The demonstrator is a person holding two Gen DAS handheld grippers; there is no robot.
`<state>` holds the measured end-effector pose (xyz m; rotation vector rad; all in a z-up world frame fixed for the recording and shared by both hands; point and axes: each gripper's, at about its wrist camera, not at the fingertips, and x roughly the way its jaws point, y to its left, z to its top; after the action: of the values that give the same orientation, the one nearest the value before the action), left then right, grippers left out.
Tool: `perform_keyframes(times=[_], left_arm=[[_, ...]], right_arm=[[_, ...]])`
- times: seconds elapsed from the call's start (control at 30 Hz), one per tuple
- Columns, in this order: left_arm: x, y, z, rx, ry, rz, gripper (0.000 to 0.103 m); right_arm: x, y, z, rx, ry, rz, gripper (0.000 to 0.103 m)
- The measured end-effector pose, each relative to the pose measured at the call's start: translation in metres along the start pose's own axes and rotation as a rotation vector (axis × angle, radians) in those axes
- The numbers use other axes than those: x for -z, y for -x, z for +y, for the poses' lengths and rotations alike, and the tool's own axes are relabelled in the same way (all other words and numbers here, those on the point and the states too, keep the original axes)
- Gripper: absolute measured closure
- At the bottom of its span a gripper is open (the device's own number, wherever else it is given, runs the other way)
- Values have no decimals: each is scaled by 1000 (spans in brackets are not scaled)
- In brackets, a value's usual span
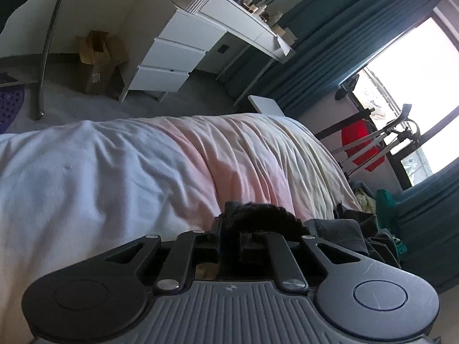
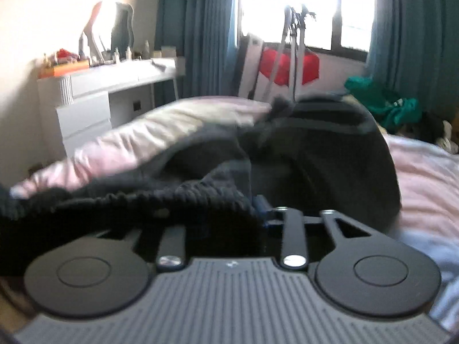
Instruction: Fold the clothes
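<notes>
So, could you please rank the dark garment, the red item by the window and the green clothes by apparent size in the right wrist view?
1. dark garment, nearest the camera
2. red item
3. green clothes, roughly alike; unsure

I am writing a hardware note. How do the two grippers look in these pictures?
Both look alike. The left gripper and the right gripper each have a grey ribbed body, two round black discs, black link bars with silver rivets, and a small blue part near the fingers. No cables or sleeves show.

Black garment, pink-and-white bedcover, teal curtains, white dresser.
</notes>
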<state>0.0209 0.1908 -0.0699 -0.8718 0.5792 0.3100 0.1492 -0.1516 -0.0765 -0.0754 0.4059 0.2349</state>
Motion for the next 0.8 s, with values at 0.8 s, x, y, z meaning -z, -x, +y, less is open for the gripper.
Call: perform_keyframes(times=[0.8], left_arm=[[-17,-60,52,23,224,-90,64]], right_arm=[[-87,-201,256,-293,242,101,89]])
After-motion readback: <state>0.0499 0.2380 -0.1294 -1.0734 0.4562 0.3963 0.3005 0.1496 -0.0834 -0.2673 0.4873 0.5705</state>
